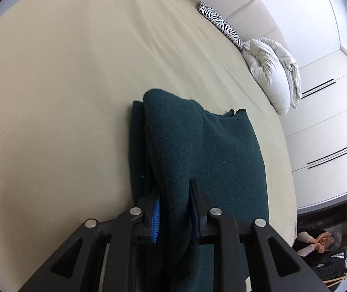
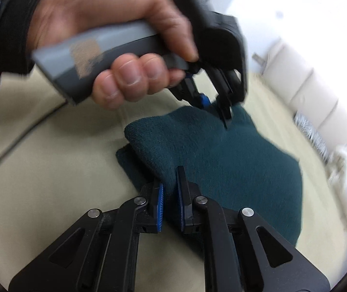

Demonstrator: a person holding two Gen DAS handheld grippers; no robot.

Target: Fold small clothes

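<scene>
A dark green knitted garment (image 1: pixel 197 146) lies folded in thick layers on the smooth beige bed (image 1: pixel 63 85). The left gripper (image 1: pixel 173 209) grasps a bunched fold of it; the right gripper (image 2: pixel 169 194) pinches its fuzzy edge.

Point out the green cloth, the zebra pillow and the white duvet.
green cloth (image 1: pixel 217 150), left wrist view, flat top layer
zebra pillow (image 1: pixel 222 23), left wrist view, striped middle
white duvet (image 1: pixel 273 73), left wrist view, bunched middle
</scene>
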